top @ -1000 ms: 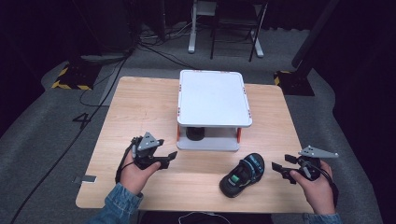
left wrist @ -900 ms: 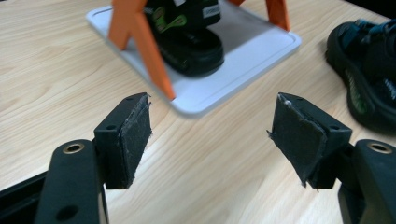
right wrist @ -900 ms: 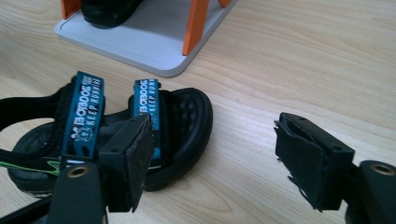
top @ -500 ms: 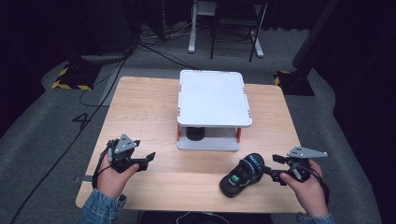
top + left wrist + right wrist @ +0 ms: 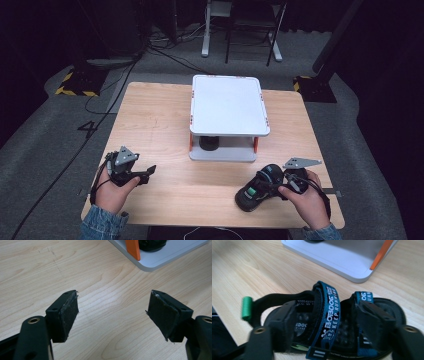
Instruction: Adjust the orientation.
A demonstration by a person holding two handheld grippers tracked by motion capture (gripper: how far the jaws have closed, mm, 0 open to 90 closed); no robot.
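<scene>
A small white shelf (image 5: 227, 107) stands on the wooden surface (image 5: 150, 120), with a dark object (image 5: 209, 142) on its lower level. In front of the shelf, toward its right corner, lies a black sandal (image 5: 257, 187) with blue straps. The right gripper (image 5: 329, 322) has its fingers around the sandal's straps; whether they grip cannot be told. Well left of the shelf's front, the left gripper (image 5: 112, 312) hovers over bare wood, fingers wide.

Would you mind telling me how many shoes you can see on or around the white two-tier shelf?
2, at least in part. One black sandal with blue straps lies on the table at the right gripper. A dark object, possibly its mate, sits on the shelf's lower tier, mostly hidden.
</scene>
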